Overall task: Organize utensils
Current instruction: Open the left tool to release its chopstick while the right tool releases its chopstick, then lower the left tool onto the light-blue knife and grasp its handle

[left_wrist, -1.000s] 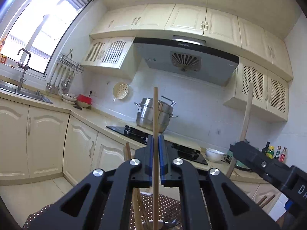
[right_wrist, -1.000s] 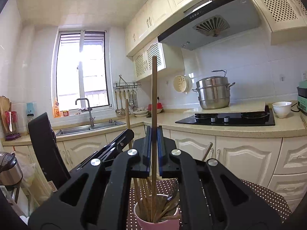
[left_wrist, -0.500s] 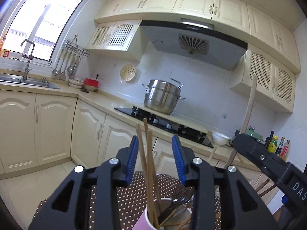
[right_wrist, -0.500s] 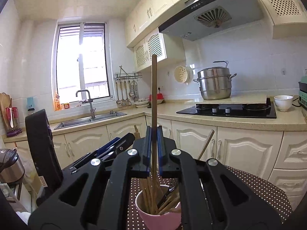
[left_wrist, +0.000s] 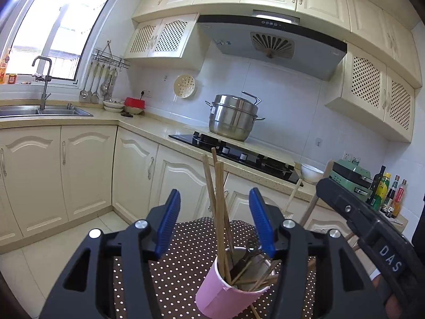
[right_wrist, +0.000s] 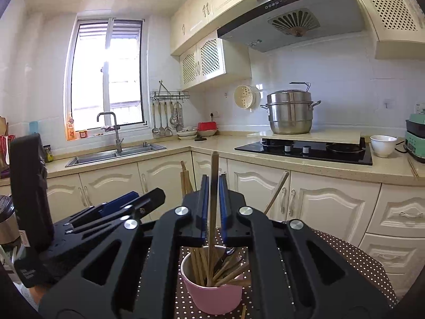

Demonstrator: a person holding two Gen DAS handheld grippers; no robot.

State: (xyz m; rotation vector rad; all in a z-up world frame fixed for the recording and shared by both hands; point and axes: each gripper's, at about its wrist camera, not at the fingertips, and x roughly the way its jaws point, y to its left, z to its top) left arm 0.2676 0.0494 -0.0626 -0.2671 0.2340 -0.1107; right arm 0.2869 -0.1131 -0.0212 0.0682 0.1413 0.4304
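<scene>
— Left tongs (left_wrist: 216,226) gaping wide, gripping nothing; right tongs (right_wrist: 213,204) pinching a chopstick (right_wrist: 213,186), lowering toward the pink cup (right_wrist: 212,296) on the dotted table (right_wrist: 353,263).

— Risking a tipped cup: catching the leaning sticks (left_wrist: 212,186) just beyond.

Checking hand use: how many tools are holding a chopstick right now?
1. The right tool is clamped on an upright chopstick over the pink cup; the left tool is open, holding nothing.

Home kitchen, sink (right_wrist: 117,155), hob (right_wrist: 305,150), cabinets (left_wrist: 87,170)
</scene>
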